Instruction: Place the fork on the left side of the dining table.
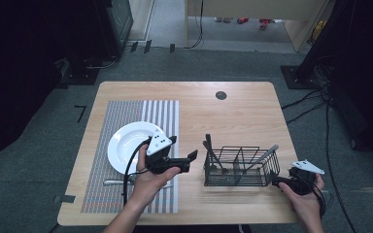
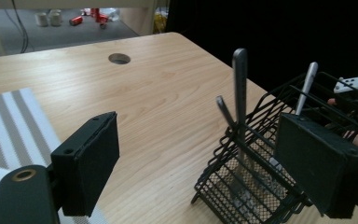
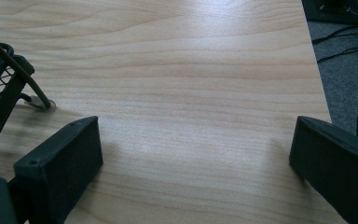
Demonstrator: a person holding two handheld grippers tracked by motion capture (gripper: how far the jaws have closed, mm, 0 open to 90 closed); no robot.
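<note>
A black wire cutlery basket [image 1: 240, 167] stands on the wooden table [image 1: 199, 104], right of centre near the front. Several metal utensils stand in it, among them a silver handle [image 2: 240, 79] and a slimmer one [image 2: 306, 86]. My left gripper [image 1: 183, 148] hovers open just left of the basket, above the right edge of the striped placemat [image 1: 126, 109]. In the left gripper view my left gripper [image 2: 200, 140] has its jaws spread wide, and the basket [image 2: 261, 177] lies ahead beside the right jaw. My right gripper [image 1: 277, 180] is open at the basket's right end, with its jaws [image 3: 198, 135] over bare table.
A white plate [image 1: 128, 145] rests on the placemat. A silver utensil [image 1: 111, 182] lies on the mat in front of the plate, partly under the left hand. A round cable hole [image 1: 221, 95] sits near the table's far edge. The basket's corner [image 3: 0, 88] is close to the right gripper's left jaw.
</note>
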